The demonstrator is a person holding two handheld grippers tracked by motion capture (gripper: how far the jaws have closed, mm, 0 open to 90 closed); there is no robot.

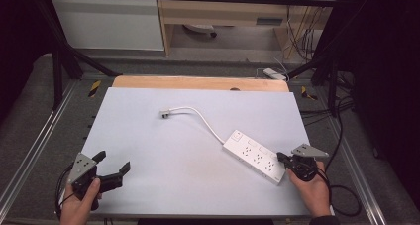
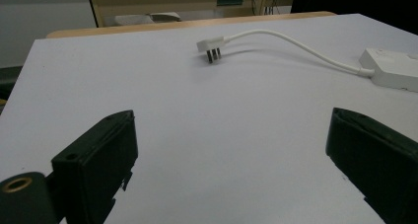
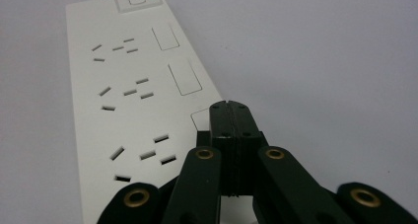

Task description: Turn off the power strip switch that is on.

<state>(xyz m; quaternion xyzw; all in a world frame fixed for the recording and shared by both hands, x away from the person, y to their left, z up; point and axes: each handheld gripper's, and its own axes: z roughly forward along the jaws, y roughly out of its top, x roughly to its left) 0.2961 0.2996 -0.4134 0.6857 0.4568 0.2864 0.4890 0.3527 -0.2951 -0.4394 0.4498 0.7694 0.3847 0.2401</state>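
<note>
**Power strip on a pale tabletop**

A pale sheet (image 1: 163,155) is laid over a wooden table (image 1: 198,82), framed by dark struts (image 1: 59,61). A white power strip (image 1: 253,157) is seen at the right, its cord (image 1: 205,122) curving to a plug (image 1: 165,113). The right gripper (image 1: 281,158), jaws pressed together, is held at the strip's near end. The left gripper (image 1: 113,166) is held with jaws spread wide, well apart from it.

The black two-jaw left gripper (image 1: 111,171), gripped in the person's left hand (image 1: 79,207), holds its jaws wide apart, while the black right gripper (image 1: 282,158), in the right hand (image 1: 313,190), has jaws pressed together.
</note>
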